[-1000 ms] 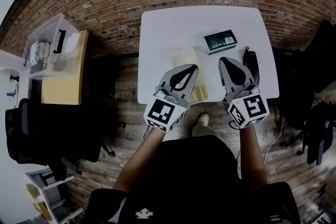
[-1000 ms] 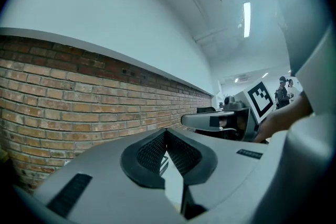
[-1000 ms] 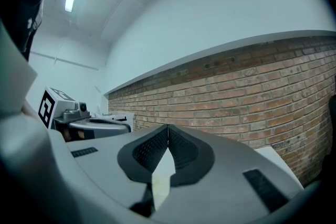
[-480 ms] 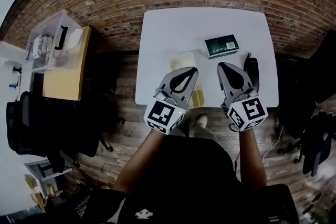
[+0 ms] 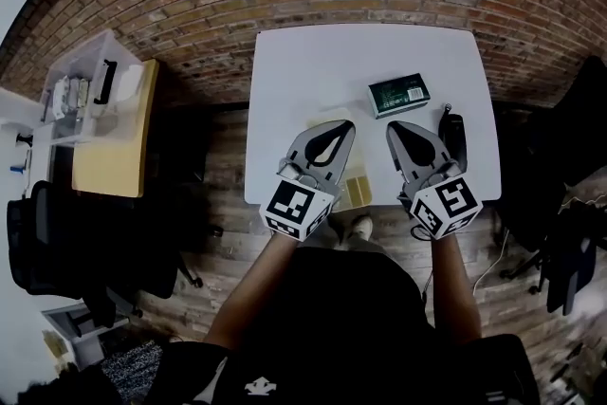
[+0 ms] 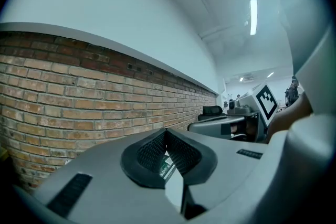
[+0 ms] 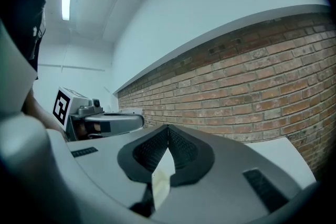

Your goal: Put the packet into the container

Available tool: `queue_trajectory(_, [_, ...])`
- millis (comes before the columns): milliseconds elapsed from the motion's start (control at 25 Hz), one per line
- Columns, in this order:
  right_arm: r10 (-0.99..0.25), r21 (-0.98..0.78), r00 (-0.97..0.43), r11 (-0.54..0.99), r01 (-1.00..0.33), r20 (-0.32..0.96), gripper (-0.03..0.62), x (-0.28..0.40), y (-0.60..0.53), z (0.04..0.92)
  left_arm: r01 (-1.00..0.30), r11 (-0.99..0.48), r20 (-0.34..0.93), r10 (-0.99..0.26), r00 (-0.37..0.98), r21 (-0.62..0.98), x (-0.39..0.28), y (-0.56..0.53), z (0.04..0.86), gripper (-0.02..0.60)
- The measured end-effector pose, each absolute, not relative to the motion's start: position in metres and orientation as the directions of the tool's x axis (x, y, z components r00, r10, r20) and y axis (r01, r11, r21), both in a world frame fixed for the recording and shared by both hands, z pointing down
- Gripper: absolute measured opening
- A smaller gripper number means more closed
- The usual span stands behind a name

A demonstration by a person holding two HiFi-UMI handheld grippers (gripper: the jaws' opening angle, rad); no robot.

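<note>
Packet (image 5: 398, 96) lies flat on the white surface (image 5: 303, 71), right of centre, just ahead of both gripper tips and touching neither. It's small, dark green, boxy and looks light and fairly stiff. The glossy face may be slippery, so I'd pinch across the short width at mid-length rather than by a corner. It sits flush, so the jaws probably need to come in low over the edges. The container, I think, is the pale translucent item (image 5: 356, 192) at the near edge, partly under the left gripper (image 5: 343, 123) (hard to make out, not certain). Left gripper is clenched tip to tip and holds nothing. Right gripper (image 5: 394, 125) is likewise clamped closed and empty. Both have to spread before any pick. A black item (image 5: 453, 136) lies at the right edge, near the right gripper and not in the path. The head view gives the layout: packet, container, both grippers side by side. The left gripper view (image 6: 166, 134) adds a sliver of the packet's label (image 6: 165, 168) through the gap under its closed tips, so it's roughly lined up on it. The right gripper view (image 7: 168, 128) shows only a pale patch in that gap, surface or container, I can't tell which, plus the brick wall (image 7: 252, 92). Neither gripper view shows the container clearly.
</note>
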State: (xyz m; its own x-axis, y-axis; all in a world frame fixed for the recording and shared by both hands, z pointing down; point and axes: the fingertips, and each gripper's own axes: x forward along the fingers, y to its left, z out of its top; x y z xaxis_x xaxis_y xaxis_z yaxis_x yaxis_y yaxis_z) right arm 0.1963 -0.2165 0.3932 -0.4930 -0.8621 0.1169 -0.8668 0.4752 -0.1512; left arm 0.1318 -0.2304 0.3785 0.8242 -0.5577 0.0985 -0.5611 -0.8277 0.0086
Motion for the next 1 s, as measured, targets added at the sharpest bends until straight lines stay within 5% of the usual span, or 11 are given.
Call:
queue_trajectory(640, [-0.822,-0.031,-0.511,0.521,-0.853,0.250,0.005,0.208,-0.286,0.422,-0.520,-0.854,0.089,-0.516,0.852,0.029,0.148,-0.285,0.388,0.006])
queue_trajectory(920, [-0.656,0.164,-0.543,0.703,-0.692,0.524,0.015,0.223,-0.315,0.465,-0.559,-0.828,0.097,-0.554,0.827,0.034,0.141,-0.301,0.394,0.006])
queue_trajectory(1000, [-0.574,0.186,-0.533,0.769,-0.612,0.622,0.092,0.224,-0.320,0.485,-0.586,-0.809,0.094,-0.581,0.809,0.043,0.132,-0.306,0.395,0.006])
